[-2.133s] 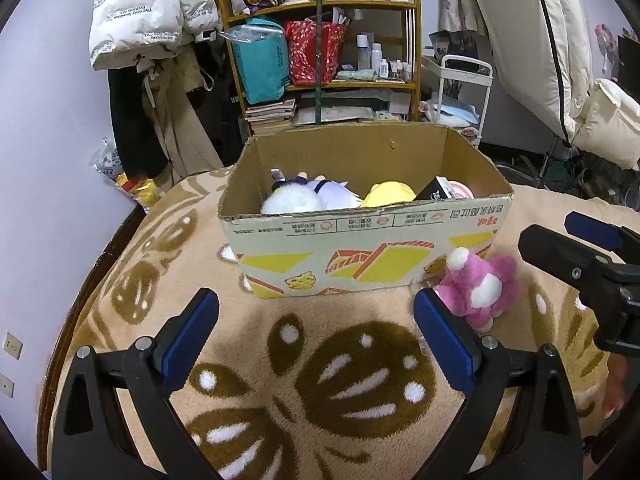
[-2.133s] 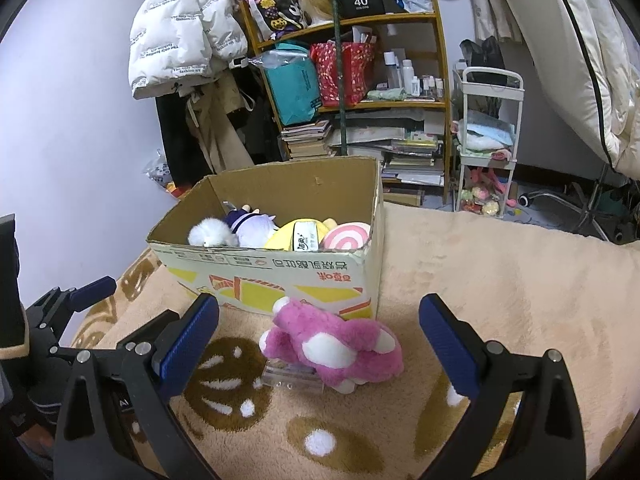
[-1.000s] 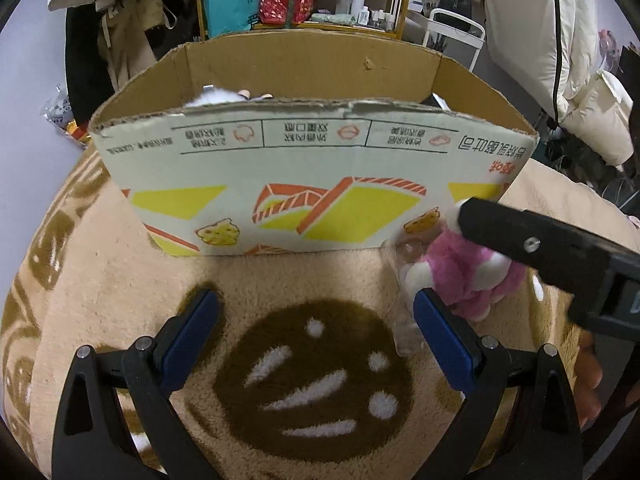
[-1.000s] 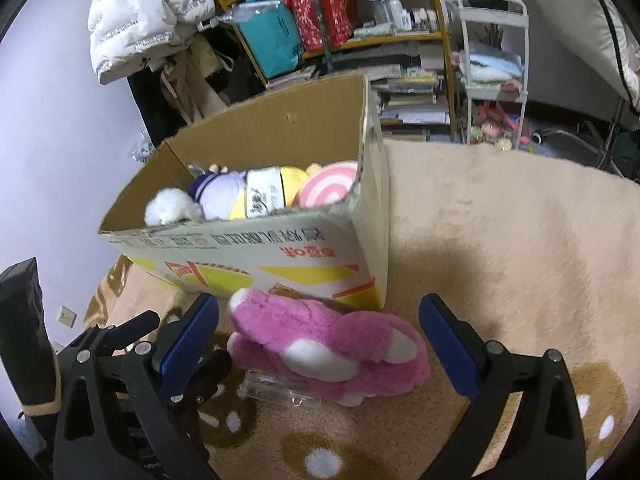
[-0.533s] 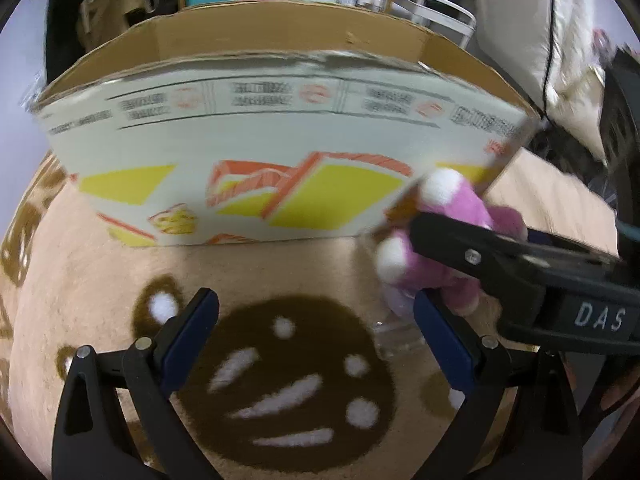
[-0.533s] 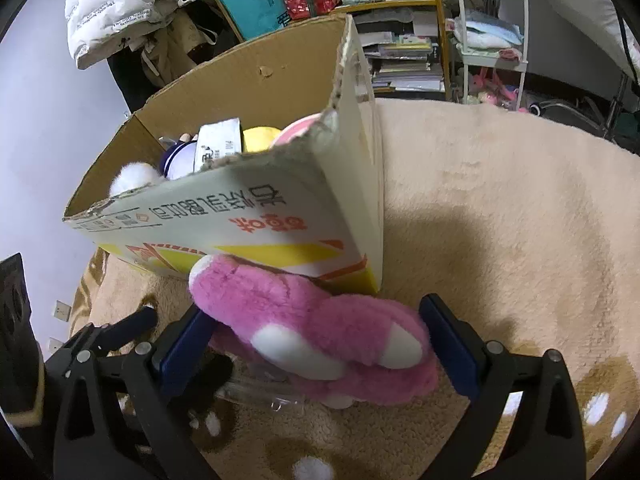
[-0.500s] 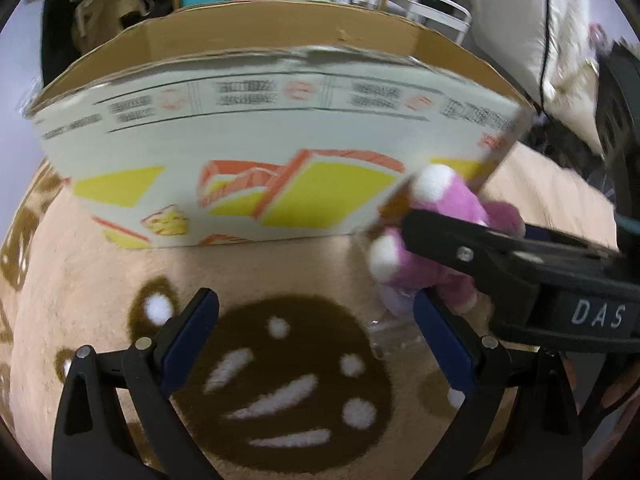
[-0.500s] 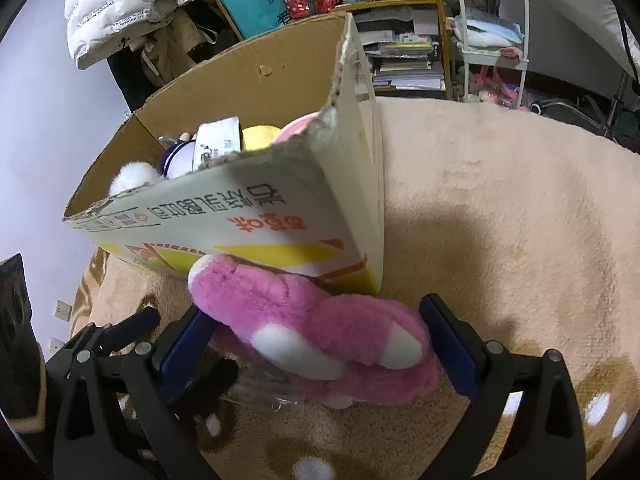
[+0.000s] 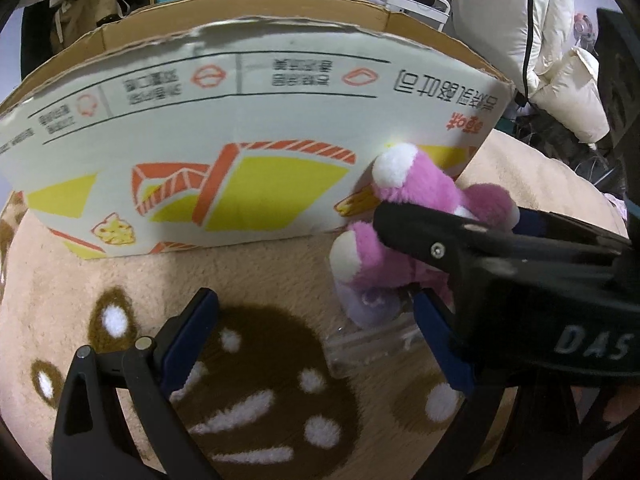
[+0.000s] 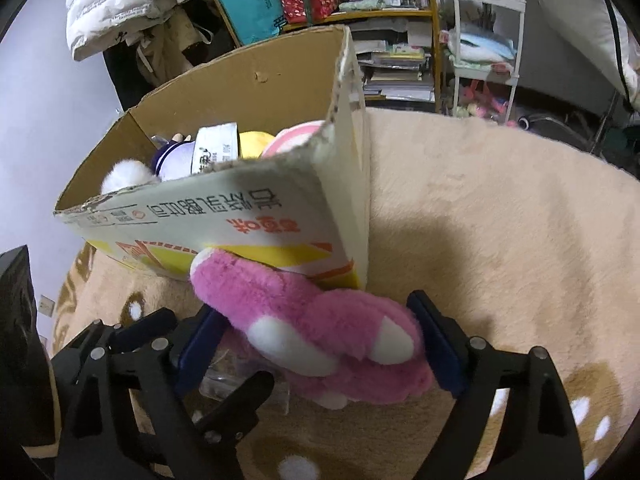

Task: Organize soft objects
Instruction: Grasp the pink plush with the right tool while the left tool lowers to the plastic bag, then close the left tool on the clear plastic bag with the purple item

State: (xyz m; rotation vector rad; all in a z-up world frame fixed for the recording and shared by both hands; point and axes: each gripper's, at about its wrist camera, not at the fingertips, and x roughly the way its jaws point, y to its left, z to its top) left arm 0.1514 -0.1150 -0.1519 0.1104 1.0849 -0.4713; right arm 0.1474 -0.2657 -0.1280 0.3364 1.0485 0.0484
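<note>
One pink plush toy lies on the beige fleece blanket that covers the surface, pressed up against the near right corner of the one cardboard box; a piece of clear plastic packaging sits under it. The right tool straddles the toy, its blue pads right at the fur on both sides; its jaws have just been closing with the toy between them, and whether they already press the plush cannot be told. The left tool hangs released over the brown paw-print pattern in front of the box, its right pad beside the plastic packaging, its jaws holding nothing. The box's printed front wall stands close ahead of both tools, its torn top edge above the toy. Inside the box several soft things show: a white fluffy one, a purple-and-white one, a yellow one and a pink-and-white round one. To the right of the box the blanket lies open as far as its far edge. Beyond that edge stand a wooden shelf unit and a white cart.
</note>
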